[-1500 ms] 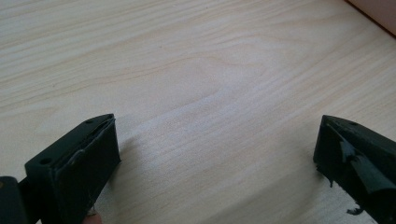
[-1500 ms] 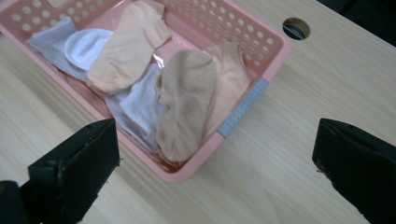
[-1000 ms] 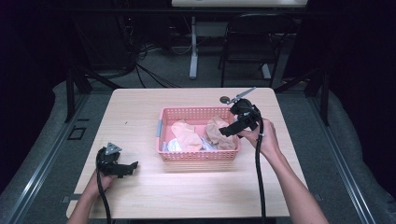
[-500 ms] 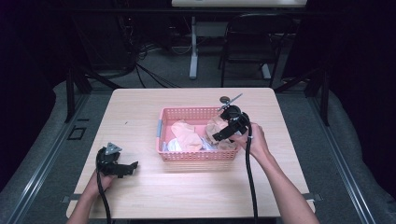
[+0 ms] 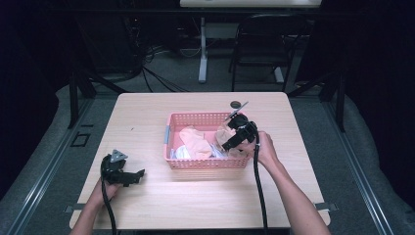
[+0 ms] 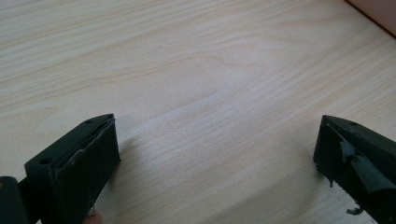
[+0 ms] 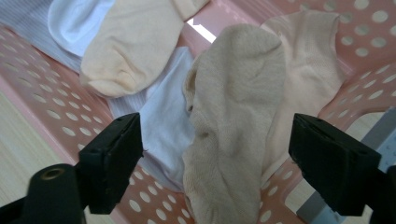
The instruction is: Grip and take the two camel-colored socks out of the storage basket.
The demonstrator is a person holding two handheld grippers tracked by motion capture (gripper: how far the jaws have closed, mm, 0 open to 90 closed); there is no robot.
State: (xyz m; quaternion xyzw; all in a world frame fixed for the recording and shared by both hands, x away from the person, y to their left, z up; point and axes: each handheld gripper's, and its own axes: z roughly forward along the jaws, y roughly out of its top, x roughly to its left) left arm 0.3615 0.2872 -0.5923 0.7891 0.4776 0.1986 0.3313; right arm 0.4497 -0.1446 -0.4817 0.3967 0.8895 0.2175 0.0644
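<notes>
A pink perforated basket [image 5: 205, 116] stands mid-table with several socks in it. My right gripper [image 5: 226, 145] reaches down into its right end. In the right gripper view its jaws [image 7: 215, 135] straddle a tan ribbed sock [image 7: 233, 93]; they have just been closing, but gaps remain on both sides and the pads do not touch it. A cream sock [image 7: 126, 42], white socks [image 7: 163, 116] and a pale peach sock [image 7: 308, 60] lie around it. My left gripper [image 5: 138, 175] rests on the table near the front left, open over bare wood [image 6: 215, 140].
The light wooden table [image 5: 147, 122] has free room left of and in front of the basket. A small dark round thing [image 5: 236, 104] sits behind the basket. A chair [image 5: 259, 54] and cables [image 5: 161, 73] are on the floor beyond the far edge.
My right gripper has come down and leftward from above the basket's right rim into the basket. My left gripper has stayed put.
</notes>
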